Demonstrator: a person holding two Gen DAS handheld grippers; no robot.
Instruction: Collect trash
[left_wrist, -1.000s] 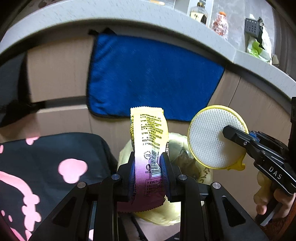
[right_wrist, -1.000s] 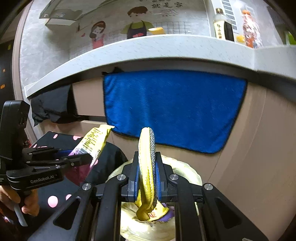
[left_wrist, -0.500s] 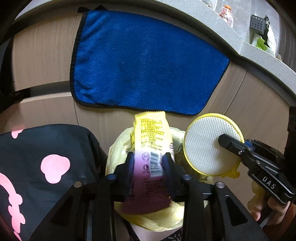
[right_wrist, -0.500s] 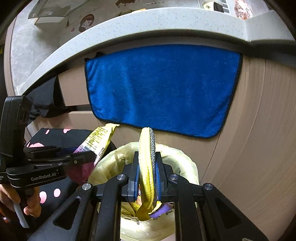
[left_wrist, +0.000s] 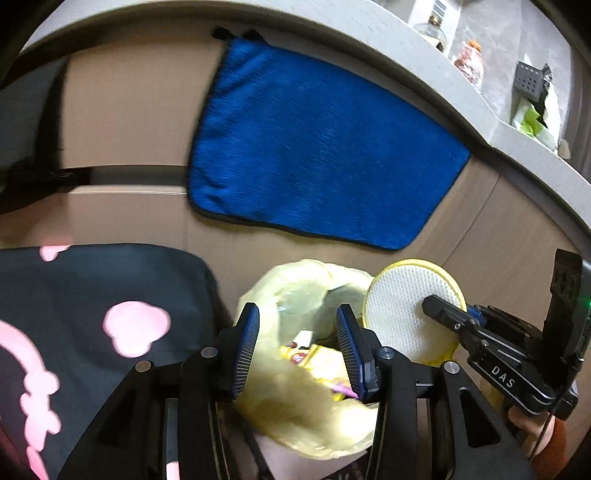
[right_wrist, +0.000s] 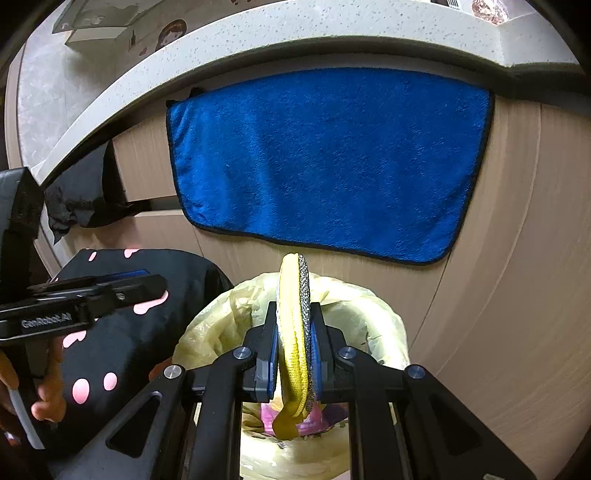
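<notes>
The right gripper (right_wrist: 294, 360) is clamping the round yellow mesh-faced scouring pad (right_wrist: 294, 332) edge-up, directly above the yellow-lined bin's rim (right_wrist: 388, 317). The left gripper (left_wrist: 297, 343), its fingers having just been opening, is hanging empty over it.

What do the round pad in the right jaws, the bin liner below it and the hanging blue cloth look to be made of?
Round scrubbing pad: yellow knit fabric, white mesh on one face, glittery grey mesh on the other; probably sponge-filled.
Bin liner: thin, translucent pale-yellow plastic film, crinkled and glossy.
Blue cloth: plush matte pile, likely microfibre, with dark stitched edging.
</notes>
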